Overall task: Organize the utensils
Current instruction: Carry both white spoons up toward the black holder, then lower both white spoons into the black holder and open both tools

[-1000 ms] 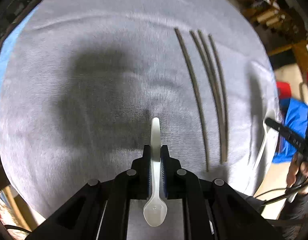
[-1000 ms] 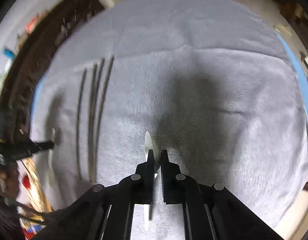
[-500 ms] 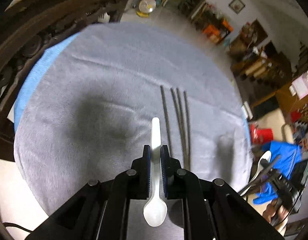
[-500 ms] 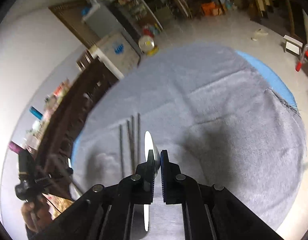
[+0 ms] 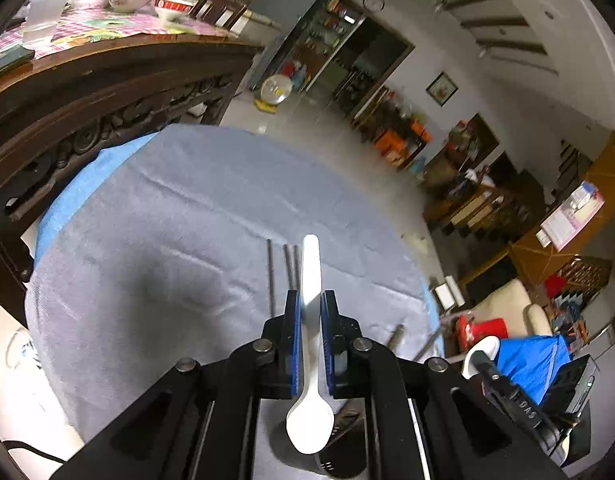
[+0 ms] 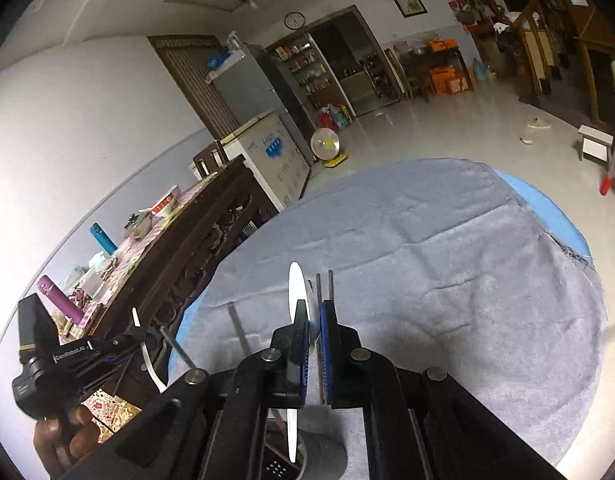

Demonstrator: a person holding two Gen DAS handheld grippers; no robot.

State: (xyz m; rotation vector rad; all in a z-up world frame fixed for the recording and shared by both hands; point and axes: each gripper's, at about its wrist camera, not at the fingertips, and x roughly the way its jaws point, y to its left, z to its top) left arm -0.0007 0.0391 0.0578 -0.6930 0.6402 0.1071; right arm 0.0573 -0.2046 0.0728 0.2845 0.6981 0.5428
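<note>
My left gripper (image 5: 309, 299) is shut on a white plastic spoon (image 5: 309, 424), handle pointing forward and bowl back toward the camera. My right gripper (image 6: 314, 307) is shut on a second white spoon (image 6: 295, 292), seen edge-on. Both hang above the grey towel (image 5: 167, 240) on the round table. Several dark chopsticks (image 5: 271, 280) lie side by side on the towel, also showing past the right fingertips as chopsticks (image 6: 330, 284). A dark perforated utensil holder (image 5: 339, 464) with metal sticks in it stands just below both grippers. The left gripper (image 6: 107, 348) appears at the left, in a hand (image 6: 59, 448).
A carved dark wooden sideboard (image 5: 87, 92) with bowls and bottles on it borders the table on the left. A blue cover (image 6: 547, 208) shows under the towel's edge. Beyond lie tiled floor (image 6: 447, 128), a small fan, shelves and a red stool (image 5: 483, 330).
Both grippers have risen and tipped up from looking down at the towel, each still holding its spoon. The room and the utensil holder below have come into view.
</note>
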